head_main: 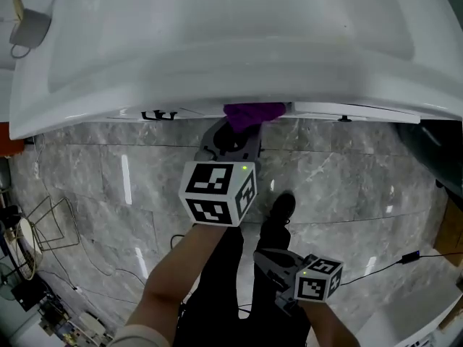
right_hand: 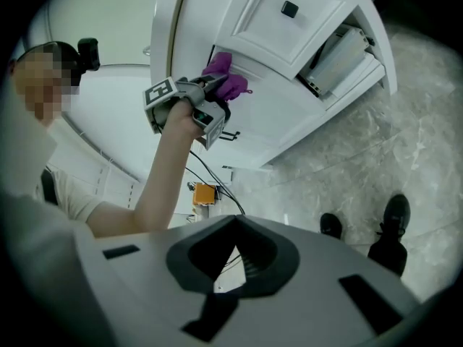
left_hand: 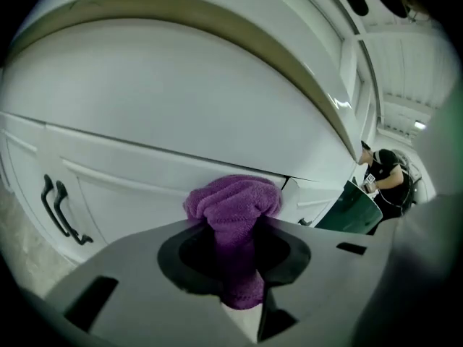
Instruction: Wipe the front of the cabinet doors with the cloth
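Note:
A purple cloth [left_hand: 233, 202] is bunched between the jaws of my left gripper [left_hand: 235, 226], which is shut on it. The cloth's front presses against the white cabinet door [left_hand: 137, 183], just under the basin's rim. From the head view the cloth [head_main: 253, 114] shows below the sink edge, with the left gripper [head_main: 235, 134] behind it. In the right gripper view the cloth [right_hand: 226, 78] sits high on the cabinet front [right_hand: 289, 103]. My right gripper [right_hand: 233, 228] hangs low and away from the cabinet, shut and empty, and also shows in the head view [head_main: 269, 257].
Two black door handles [left_hand: 61, 212] lie left of the cloth. A white basin [head_main: 231, 27] overhangs the cabinet. One compartment stands open at the cabinet's side [right_hand: 340, 53], below a black knob [right_hand: 289, 9]. My shoes [right_hand: 394, 219] stand on grey marble floor [head_main: 347, 186]; cables and a wire rack [head_main: 54, 223] lie at left.

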